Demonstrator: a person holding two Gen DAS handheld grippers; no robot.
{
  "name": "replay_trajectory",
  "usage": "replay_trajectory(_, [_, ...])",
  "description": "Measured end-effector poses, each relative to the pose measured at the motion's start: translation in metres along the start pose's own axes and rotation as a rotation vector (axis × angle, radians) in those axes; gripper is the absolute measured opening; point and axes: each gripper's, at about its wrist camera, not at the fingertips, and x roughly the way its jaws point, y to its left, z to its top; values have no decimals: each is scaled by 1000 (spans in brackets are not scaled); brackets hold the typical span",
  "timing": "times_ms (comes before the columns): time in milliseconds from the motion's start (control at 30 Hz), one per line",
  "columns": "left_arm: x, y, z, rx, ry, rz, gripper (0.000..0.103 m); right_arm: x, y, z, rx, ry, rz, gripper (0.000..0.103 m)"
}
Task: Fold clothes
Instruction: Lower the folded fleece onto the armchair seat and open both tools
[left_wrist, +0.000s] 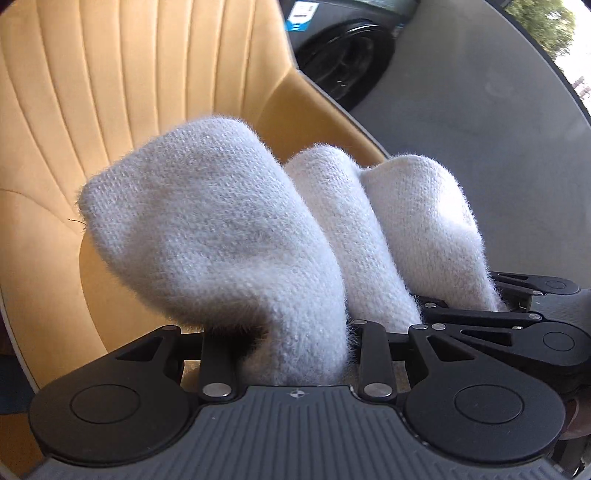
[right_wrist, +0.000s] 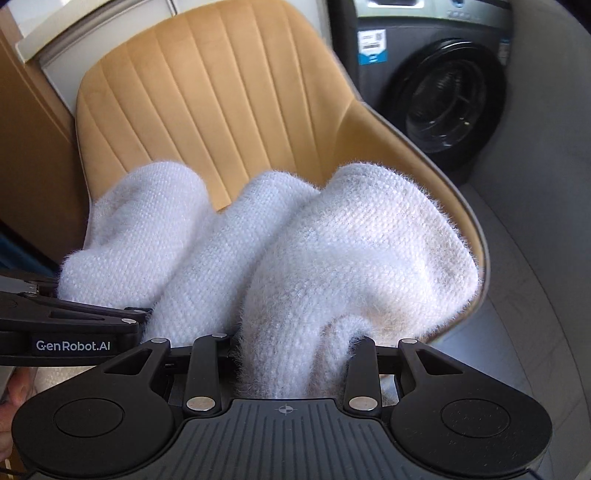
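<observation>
— Behind everything, filling ten to one o'clock in both wrist views, stands the mustard-yellow velvet chair with a channel-stitched back (right_wrist: 207, 96); the pale grey round tabletop (left_wrist: 480, 122) curves past at two o'clock, and a dark grey front-loading washing machine (right_wrist: 443, 99) sits beyond it.

— And the clothing?

— The fluffy white knitted garment (left_wrist: 221, 236) is lifted off the surface, bunched in thick rolls between the two tools. The left gripper (left_wrist: 295, 354) has its jaws pressed onto a wad of the knit at six o'clock; the right gripper (right_wrist: 291, 369) is pinching another wad the same way. In the left view the right gripper lies at three o'clock, close alongside.

— What might go wrong?

— I judge each bite takes several layers at once, so a fold laid from here could come out lumpy or skewed. Loose, fuzzy knit may also slip out under its own weight, or catch in the linkage, if the hands pull apart sharply.
</observation>
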Motion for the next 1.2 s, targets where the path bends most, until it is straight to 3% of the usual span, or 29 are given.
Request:
replay_trajectory(333, [91,64,31,-295,-41,204,32,152,3,65,-312,85,136,31])
replay_trajectory(533, [142,83,33,-288,-5,266,33,218,3,50,-417,108,118,31])
replay_trajectory(633, [171,91,22,-255,82,258,35,241,-1,33,-459,150,107,32])
replay_trajectory(700, [184,98,16,-268,128,251,36,244,-7,29,-444,149,115,34])
replay_trajectory(1067, [176,135,-10,-398,179,216,49,240,-53,27,-265,204,141,60])
replay_trajectory(1133, [176,133,-12,-388,175,217,49,241,-52,23,-260,204,137,59])
replay_trajectory(1200, [176,131,-12,-372,175,217,47,240,-46,21,-281,195,123,46])
